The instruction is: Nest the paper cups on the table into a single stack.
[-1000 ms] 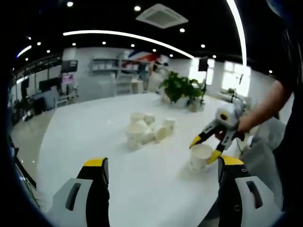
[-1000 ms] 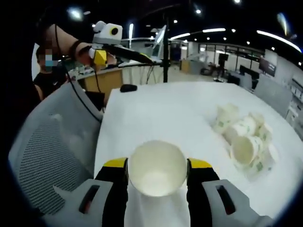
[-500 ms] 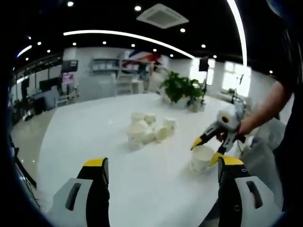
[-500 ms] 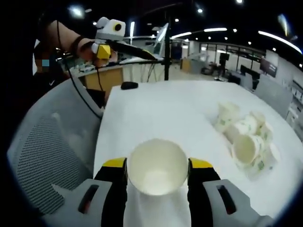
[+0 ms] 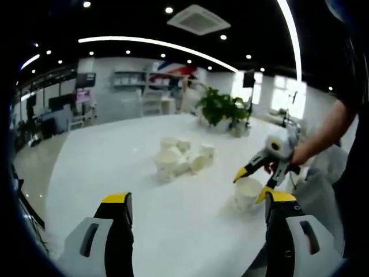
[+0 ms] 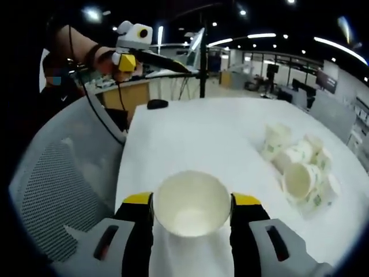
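Paper cup [image 6: 191, 203] sits upright between the right tongs [image 6: 191, 210], which pinch its rim, left tongs [image 5: 196, 216] spread empty; squeezing harder could crumple it.

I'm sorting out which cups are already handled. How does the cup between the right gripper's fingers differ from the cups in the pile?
The single cup stands upright, mouth up, near the table edge, with the right gripper fingers against its two sides; the pile of cups lies jumbled farther out on the table, several tipped on their sides, nothing touching them. One stands alone; the others crowd together. Both look like pale paper cups.
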